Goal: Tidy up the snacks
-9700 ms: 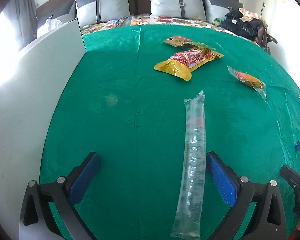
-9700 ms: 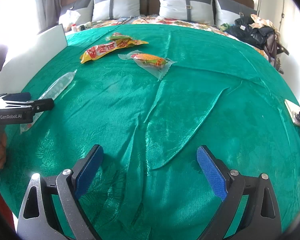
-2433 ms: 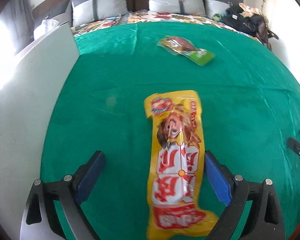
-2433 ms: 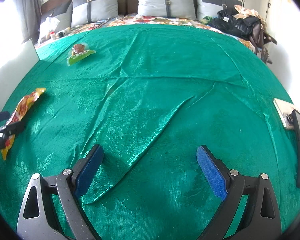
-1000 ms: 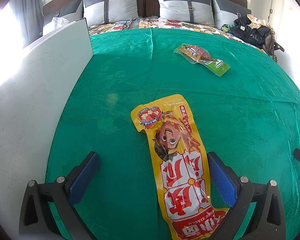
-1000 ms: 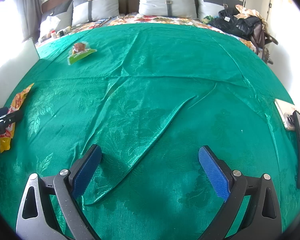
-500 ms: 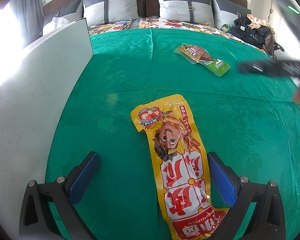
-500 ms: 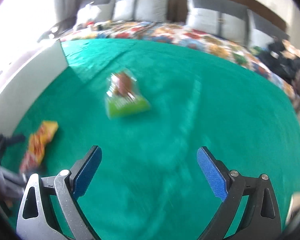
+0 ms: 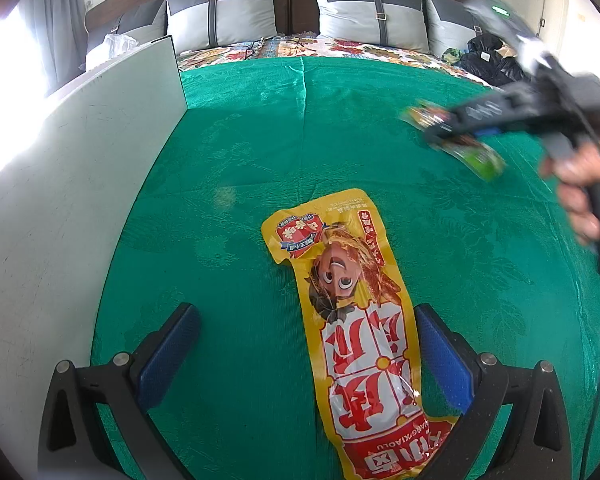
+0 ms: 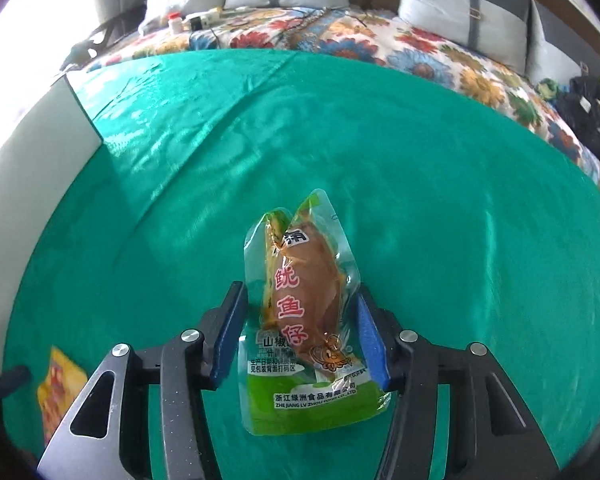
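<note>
the green cloth (image 9: 260, 152) covers the bed. the yellow snack pack (image 9: 360, 332) lies between the spread fingers of the left gripper (image 9: 308, 356), its near end cut off at 6 o'clock. only the right wrist view shows clearly the green squid packet (image 10: 304, 320): the right gripper (image 10: 300, 336) has its fingers narrowed around it; real contact is hard to judge.

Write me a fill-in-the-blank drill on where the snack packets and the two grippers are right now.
1. The right gripper has its blue pads on either side of the ____-bottomed squid snack packet.
2. The yellow snack packet lies flat on the ____ cloth.
3. The left gripper is ____, its fingers wide apart with the yellow packet between them.
4. A white board stands along the cloth's ____ edge in the left wrist view.

Missing words: green; green; open; left
</note>
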A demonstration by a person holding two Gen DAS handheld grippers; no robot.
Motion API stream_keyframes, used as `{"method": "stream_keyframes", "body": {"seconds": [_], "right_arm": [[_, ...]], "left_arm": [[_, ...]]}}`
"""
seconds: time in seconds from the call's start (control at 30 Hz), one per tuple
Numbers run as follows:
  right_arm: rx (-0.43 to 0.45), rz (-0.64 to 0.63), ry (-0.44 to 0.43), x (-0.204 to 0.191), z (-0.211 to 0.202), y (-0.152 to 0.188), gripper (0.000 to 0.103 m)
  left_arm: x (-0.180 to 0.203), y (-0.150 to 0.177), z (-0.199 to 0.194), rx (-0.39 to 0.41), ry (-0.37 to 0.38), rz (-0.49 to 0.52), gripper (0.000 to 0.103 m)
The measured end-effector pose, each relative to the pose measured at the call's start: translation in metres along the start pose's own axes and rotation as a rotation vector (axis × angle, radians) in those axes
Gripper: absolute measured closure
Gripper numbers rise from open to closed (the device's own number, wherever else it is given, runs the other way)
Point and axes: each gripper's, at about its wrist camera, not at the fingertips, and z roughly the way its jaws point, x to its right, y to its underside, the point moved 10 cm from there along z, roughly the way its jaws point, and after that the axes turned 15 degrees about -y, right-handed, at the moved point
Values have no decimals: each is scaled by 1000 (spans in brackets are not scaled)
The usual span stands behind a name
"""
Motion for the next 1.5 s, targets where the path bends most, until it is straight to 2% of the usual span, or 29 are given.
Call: {"method": "stream_keyframes", "body": {"seconds": [0.2,0.3,0.4,0.5,0.57,0.63,0.7,1.5], "right_arm": [[18,84,93,8,-53,91,43],[97,95,113,-7,-75,135,42],[191,80,139,-20,-84,157,41],[220,90,153,-23,-81,152,39],[220,108,160,-19,-75,144,32],[203,119,167,-13,-68,136,11],[198,131,156,-9,-66,135,4],[198,129,154,-9,-67,138,3]], "left_arm": [[0,0,0,0,0,0,0],[0,0,0,1,0,0,0],[0,0,0,1,-1,-1,0],[0,0,0,1,-1,-1,0],[0,0,0,1,-1,-1,0],[0,0,0,1,-1,-1,0],[0,1,0,1,-1,-1,0],[0,1,-1,1,-2,-1,0]]}}
